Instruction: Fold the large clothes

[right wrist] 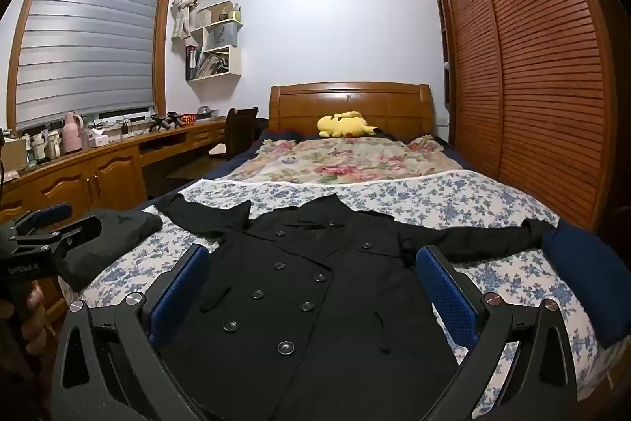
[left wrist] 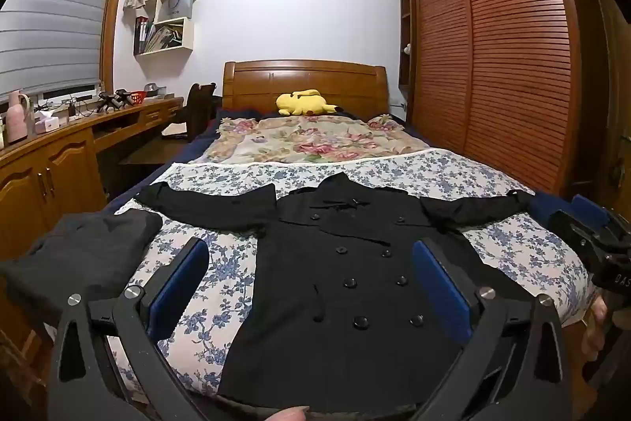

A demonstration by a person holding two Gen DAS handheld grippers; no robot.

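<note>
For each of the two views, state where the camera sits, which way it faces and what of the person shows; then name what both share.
Left wrist: behind the open left gripper, facing up the bed toward the headboard, above the black coat; the right gripper shows at the right edge.
Right wrist: behind the open right gripper, facing the same way; the left gripper shows at the left edge.
Shared: the coat spread flat, the yellow plush toy, the wardrobe.

Black coat (right wrist: 315, 287) lies spread on bed (right wrist: 493, 208) between parted blue fingers (right wrist: 445, 287).
</note>
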